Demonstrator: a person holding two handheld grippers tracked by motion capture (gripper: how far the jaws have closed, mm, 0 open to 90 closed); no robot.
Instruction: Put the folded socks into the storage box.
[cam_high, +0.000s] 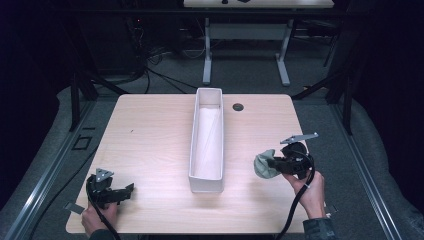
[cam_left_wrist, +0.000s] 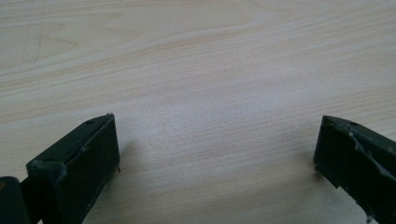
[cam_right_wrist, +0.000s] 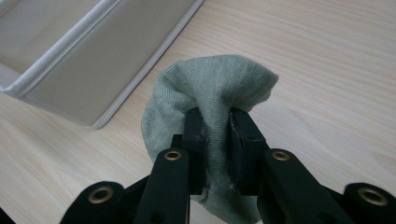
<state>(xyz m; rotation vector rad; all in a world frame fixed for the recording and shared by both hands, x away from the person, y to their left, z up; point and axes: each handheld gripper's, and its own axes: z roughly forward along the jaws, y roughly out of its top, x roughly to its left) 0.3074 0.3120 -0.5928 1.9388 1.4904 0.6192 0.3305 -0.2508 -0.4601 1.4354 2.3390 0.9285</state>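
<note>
A grey-green bundled sock (cam_high: 263, 165) hangs pinched in my right gripper (cam_high: 274, 163), just right of a long white bin (cam_high: 206, 182) that runs down the middle of the table. In the right gripper view the sock (cam_right_wrist: 210, 88) bulges out past the jaws, which are shut on its fabric, and my right gripper (cam_right_wrist: 217, 122) points toward the bin's near corner (cam_right_wrist: 60, 88). My left gripper (cam_high: 128, 190) rests low at the table's front left, jaws wide apart. In the left gripper view my left gripper (cam_left_wrist: 217, 142) has only bare wood between its jaws.
The light wood table (cam_high: 150, 135) has a small round grommet (cam_high: 238, 107) at the back right of the bin. The bin's inside looks bare. A second table's legs (cam_high: 207, 60) stand on the floor beyond.
</note>
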